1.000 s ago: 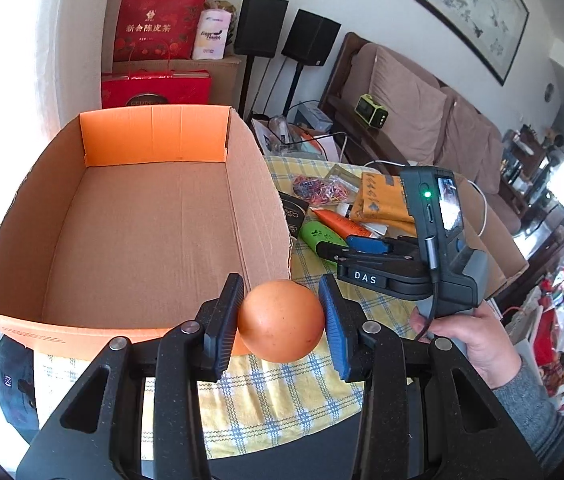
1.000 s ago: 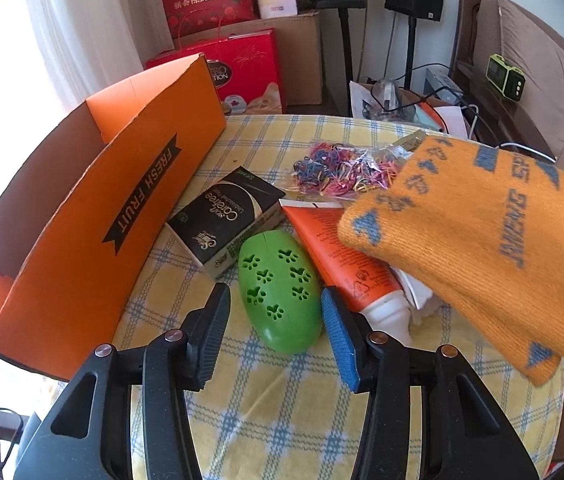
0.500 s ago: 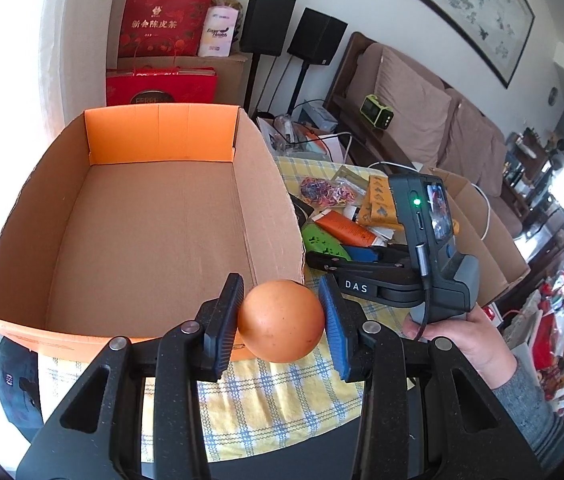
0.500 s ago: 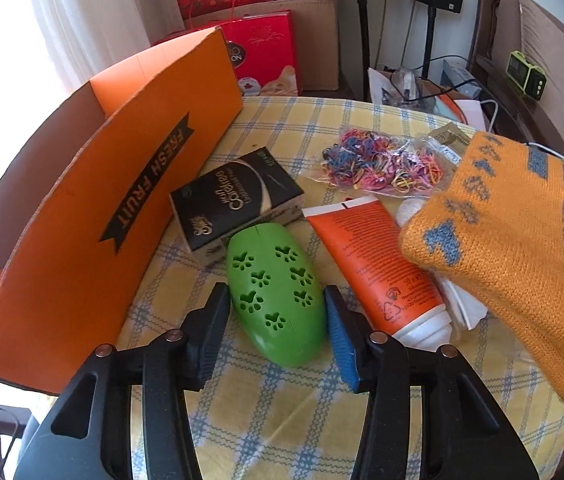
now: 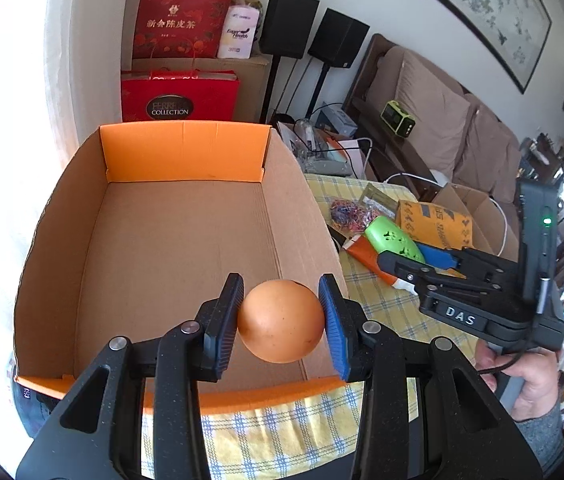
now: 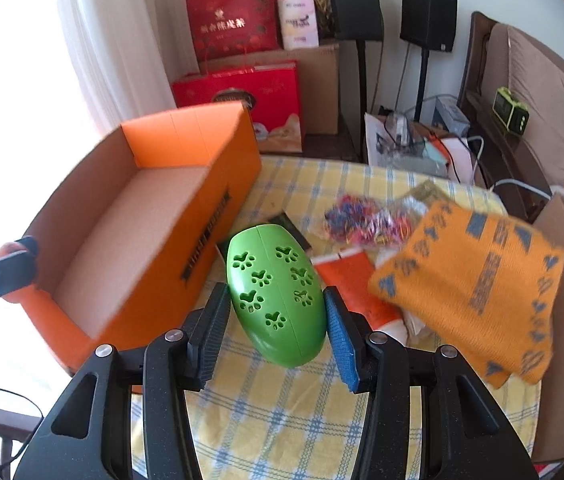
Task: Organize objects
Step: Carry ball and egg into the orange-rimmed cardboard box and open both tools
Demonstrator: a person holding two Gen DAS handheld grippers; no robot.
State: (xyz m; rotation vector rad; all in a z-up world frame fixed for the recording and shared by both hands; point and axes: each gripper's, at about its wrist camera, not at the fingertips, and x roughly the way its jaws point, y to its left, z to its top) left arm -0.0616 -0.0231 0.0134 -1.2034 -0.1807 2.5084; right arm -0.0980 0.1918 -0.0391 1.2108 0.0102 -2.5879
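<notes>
Left claw (image 5: 281, 322) around egg (image 5: 280, 321), above cardboard box (image 5: 170, 236).

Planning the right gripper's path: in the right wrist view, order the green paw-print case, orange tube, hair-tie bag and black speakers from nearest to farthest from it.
1. Green paw-print case, between the right gripper's fingers.
2. Orange tube, just right.
3. Hair-tie bag, farther back on the table.
4. Black speakers, by the far wall.

Orange knit cloth (image 6: 469, 284) blurred; box lettering (image 6: 206, 236) illegible.
</notes>
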